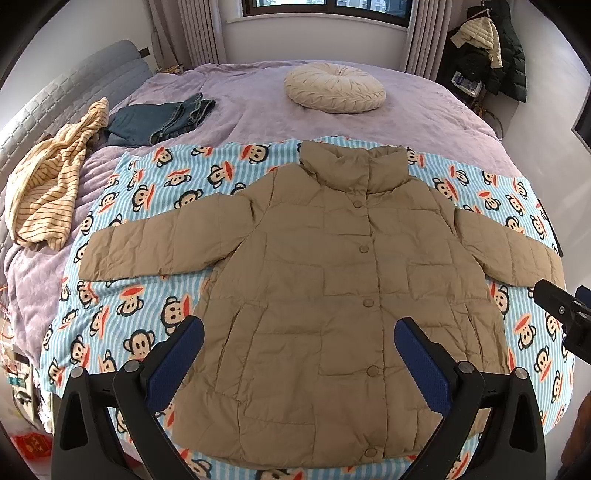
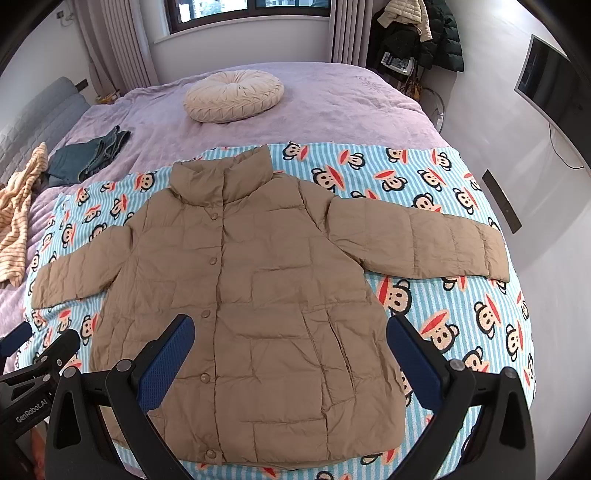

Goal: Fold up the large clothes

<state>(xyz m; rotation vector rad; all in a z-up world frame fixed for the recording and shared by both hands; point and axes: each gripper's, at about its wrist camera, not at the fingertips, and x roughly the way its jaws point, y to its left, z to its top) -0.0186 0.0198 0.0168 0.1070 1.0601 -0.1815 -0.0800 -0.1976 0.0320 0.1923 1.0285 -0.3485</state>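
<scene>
A tan quilted jacket (image 1: 325, 295) (image 2: 251, 306) lies flat and buttoned on a blue striped monkey-print blanket (image 1: 147, 192) (image 2: 424, 177), front up, both sleeves spread sideways, collar toward the far side. My left gripper (image 1: 299, 332) hovers open above the jacket's lower half, nothing between its blue pads (image 1: 177, 362). My right gripper (image 2: 290, 330) hangs open too, over the lower hem area. The right gripper's tip (image 1: 561, 306) shows at the right edge of the left wrist view, beside the sleeve cuff. The left gripper (image 2: 40, 354) shows at the lower left of the right wrist view.
The bed carries a purple cover (image 1: 258, 103), a round cream cushion (image 1: 334, 86) at the far side, folded jeans (image 1: 159, 120) and a striped yellow garment (image 1: 51, 177) at the left. Coats hang on a rack (image 2: 421, 33) at the far right. A TV (image 2: 546, 85) is on the right wall.
</scene>
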